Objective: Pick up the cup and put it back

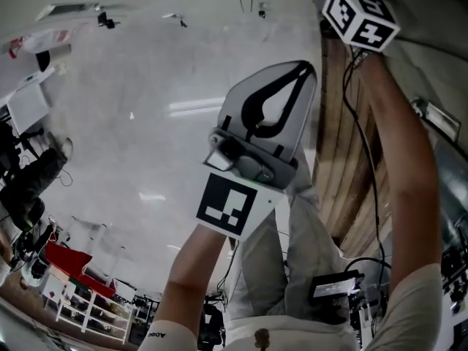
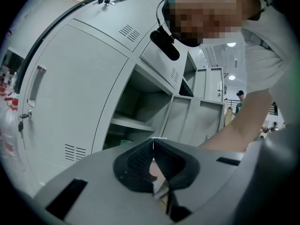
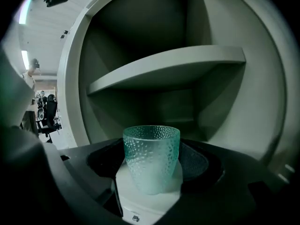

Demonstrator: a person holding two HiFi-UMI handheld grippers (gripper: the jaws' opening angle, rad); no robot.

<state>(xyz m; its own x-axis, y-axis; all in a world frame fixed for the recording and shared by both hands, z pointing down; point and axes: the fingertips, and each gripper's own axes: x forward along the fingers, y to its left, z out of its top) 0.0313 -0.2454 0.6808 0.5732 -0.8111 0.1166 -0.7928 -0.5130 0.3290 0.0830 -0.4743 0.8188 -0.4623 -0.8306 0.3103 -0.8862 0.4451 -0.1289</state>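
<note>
A teal dimpled glass cup [image 3: 151, 158] stands upright between the jaws of my right gripper [image 3: 151, 167], which is shut on its lower half. Behind the cup is an open grey locker compartment with a shelf [image 3: 168, 69]. In the head view only the right gripper's marker cube [image 1: 360, 14] shows at the top right; the cup is hidden there. My left gripper [image 2: 153, 143] is shut with nothing in it, its black pads [image 2: 136, 161] meeting at the tip. It is raised mid-frame in the head view as the left gripper [image 1: 305, 69].
Grey metal lockers [image 2: 79, 69] fill the left gripper view, with one closed door and open compartments holding a shelf [image 2: 129, 123]. A person's arm [image 2: 243, 121] crosses at the right. A wooden panel [image 1: 351, 159] and a red rack [image 1: 69, 265] show in the head view.
</note>
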